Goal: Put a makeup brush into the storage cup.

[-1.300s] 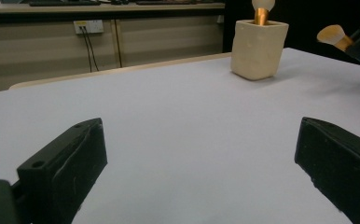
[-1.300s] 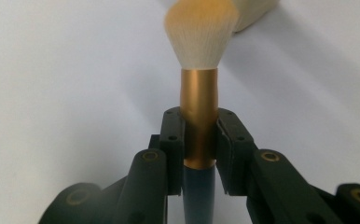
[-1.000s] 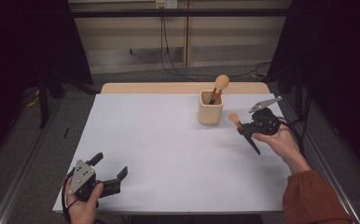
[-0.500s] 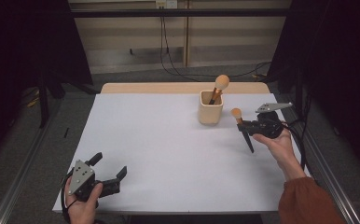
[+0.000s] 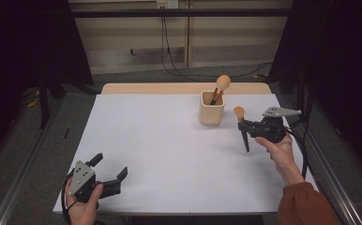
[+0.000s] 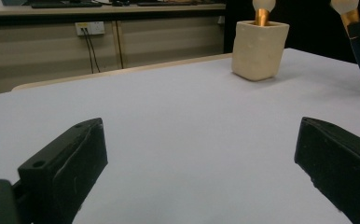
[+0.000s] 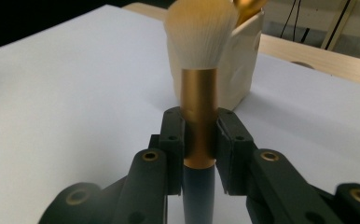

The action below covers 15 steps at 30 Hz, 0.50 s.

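Right gripper (image 5: 243,125) shifted left toward the cup (image 5: 212,108), mid-right of frame, clamped on brush (image 5: 241,123); its own view shows pads on the gold ferrule. Left gripper (image 5: 109,172) apart, lower left.

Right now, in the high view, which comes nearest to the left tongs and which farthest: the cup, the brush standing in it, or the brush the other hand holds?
1. Cup, mid-table, right of centre.
2. Brush in the cup, just behind.
3. Held brush, far right.
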Each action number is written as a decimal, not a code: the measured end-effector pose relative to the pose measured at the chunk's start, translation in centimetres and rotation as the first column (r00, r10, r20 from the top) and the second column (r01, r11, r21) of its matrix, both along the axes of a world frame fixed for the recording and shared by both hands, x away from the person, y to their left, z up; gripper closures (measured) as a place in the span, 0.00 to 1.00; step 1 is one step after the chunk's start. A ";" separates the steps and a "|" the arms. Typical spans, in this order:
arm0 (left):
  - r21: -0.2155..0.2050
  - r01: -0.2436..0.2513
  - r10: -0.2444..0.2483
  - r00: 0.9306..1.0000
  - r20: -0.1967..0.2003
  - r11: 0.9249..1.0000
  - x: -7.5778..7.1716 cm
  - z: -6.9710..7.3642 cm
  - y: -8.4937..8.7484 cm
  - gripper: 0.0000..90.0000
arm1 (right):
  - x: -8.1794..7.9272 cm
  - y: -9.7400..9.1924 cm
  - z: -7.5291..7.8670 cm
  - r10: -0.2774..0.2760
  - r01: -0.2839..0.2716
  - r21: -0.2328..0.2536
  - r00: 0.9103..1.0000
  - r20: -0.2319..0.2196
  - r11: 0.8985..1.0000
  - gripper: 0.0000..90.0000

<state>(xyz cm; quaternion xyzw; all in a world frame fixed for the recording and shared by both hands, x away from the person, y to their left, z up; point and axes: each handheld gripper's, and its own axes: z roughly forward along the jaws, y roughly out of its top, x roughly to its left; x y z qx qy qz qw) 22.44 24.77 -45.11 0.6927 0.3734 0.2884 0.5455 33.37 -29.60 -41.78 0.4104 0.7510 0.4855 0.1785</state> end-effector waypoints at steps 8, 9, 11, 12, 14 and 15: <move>-0.002 0.000 0.000 1.000 0.000 1.000 0.0 0.0 0.0 0.03 | -0.2 0.2 0.2 0.007 -0.010 0.051 0.997 0.071 0.999 0.82; 0.000 0.001 -0.001 1.000 0.000 1.000 0.0 0.0 0.0 0.03 | -0.2 0.2 0.2 0.008 -0.013 0.058 0.997 0.079 0.998 0.82; 0.000 0.001 -0.001 1.000 0.000 1.000 0.0 0.0 0.0 0.03 | -0.2 0.4 0.3 0.010 -0.018 0.078 0.995 0.097 0.997 0.82; 0.000 0.002 -0.002 1.000 0.000 1.000 0.0 0.0 0.0 0.03 | -0.1 0.5 0.3 0.013 -0.022 0.083 0.994 0.107 0.996 0.82; -0.002 0.000 0.000 1.000 0.001 1.000 0.0 0.0 0.0 0.03 | -0.1 0.8 0.4 0.018 -0.029 0.088 0.992 0.123 0.996 0.82; -0.004 0.000 0.000 1.000 0.000 1.000 0.0 0.0 0.0 0.03 | -0.1 1.0 0.4 0.020 -0.031 0.089 0.991 0.129 0.996 0.82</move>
